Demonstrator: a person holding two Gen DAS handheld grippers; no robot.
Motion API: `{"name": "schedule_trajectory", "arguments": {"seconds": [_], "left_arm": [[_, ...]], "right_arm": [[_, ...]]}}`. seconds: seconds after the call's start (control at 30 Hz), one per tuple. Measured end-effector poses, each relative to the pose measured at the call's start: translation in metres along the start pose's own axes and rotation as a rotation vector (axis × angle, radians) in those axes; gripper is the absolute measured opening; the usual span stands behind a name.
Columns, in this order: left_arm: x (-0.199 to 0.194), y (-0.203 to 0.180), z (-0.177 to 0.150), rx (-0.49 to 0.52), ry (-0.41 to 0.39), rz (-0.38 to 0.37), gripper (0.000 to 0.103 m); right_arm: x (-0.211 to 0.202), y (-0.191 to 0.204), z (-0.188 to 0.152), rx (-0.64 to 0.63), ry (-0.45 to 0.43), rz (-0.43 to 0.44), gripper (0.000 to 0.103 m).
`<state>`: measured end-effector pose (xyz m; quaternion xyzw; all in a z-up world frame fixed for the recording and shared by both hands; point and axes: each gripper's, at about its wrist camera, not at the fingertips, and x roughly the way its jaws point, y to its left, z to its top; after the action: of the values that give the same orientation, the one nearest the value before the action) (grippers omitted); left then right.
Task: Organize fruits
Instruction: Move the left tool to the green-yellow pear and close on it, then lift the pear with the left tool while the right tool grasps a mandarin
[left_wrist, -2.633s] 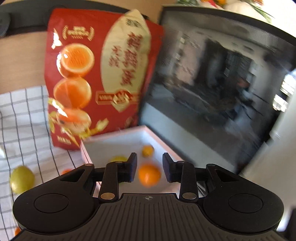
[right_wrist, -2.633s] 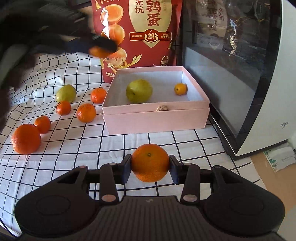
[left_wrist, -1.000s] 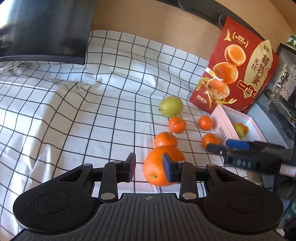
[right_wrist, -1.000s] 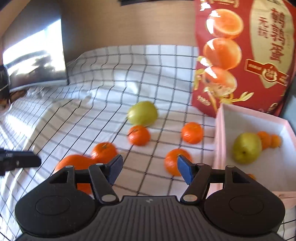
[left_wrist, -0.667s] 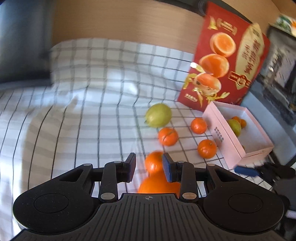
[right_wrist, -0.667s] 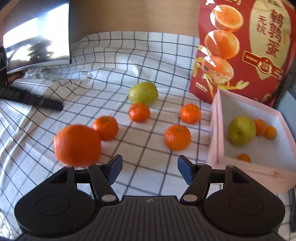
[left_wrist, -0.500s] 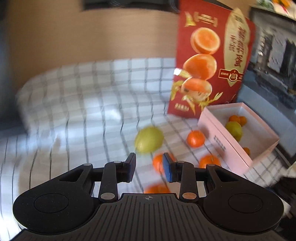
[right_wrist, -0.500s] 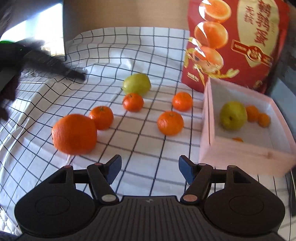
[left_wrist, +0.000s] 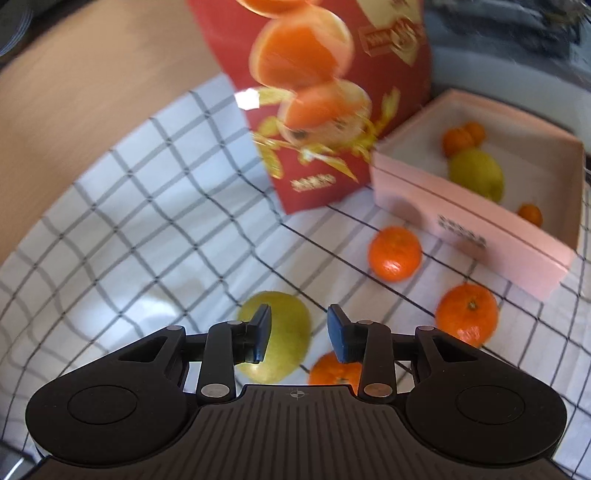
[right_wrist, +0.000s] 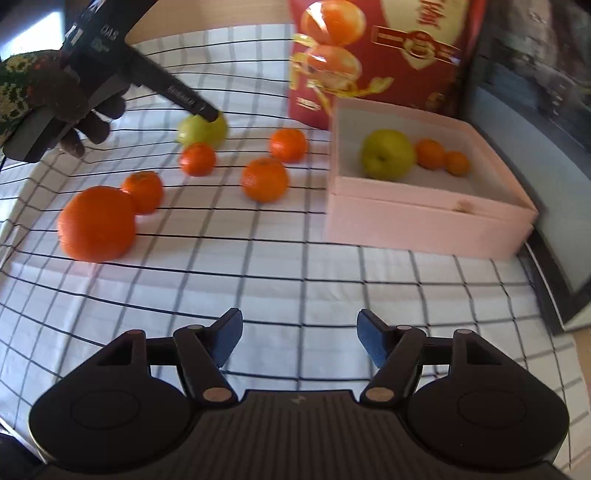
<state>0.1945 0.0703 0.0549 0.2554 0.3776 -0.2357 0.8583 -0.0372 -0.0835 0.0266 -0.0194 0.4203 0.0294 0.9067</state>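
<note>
The left gripper points steeply down over the checked cloth. Its jaws have just been opening and now stand a little apart, with nothing between the pads. A green pear lies on the cloth just under and behind the left finger, and a small mandarin sits below the right one. From the right wrist view, a gloved hand carries this gripper and its fingertips reach the top of the pear.

The right gripper hangs about half open and empty over bare cloth, tilted down.

A big orange rests at the left, with four mandarins between it and the pink box. One mandarin lies near the box wall. The box holds a second pear, two small mandarins beside it, and one more seen in the left wrist view. A red bag stands upright behind the box, touching its back corner. A dark appliance borders the box on the right.
</note>
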Motion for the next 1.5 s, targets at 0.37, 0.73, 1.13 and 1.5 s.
{"name": "schedule_trajectory", "arguments": {"seconds": [0.37,0.73,1.13,1.5], "left_arm": [[-0.001,0.001,-0.002,0.013,-0.059,-0.134,0.045],[-0.014,0.067,0.002,-0.183,-0.156,-0.108,0.043],[-0.027,0.071,-0.021,-0.245,-0.251,-0.193,0.043],[0.004,0.04,-0.03,0.001,-0.106,-0.093,0.046]], "right_arm": [[0.001,-0.002,0.0,0.016,0.012,-0.044,0.069],[0.008,0.0,0.01,0.011,0.079,-0.062,0.069],[0.018,0.011,0.044,0.0,0.061,-0.066,0.07],[0.036,0.03,0.04,-0.028,0.1,-0.02,0.07]]}}
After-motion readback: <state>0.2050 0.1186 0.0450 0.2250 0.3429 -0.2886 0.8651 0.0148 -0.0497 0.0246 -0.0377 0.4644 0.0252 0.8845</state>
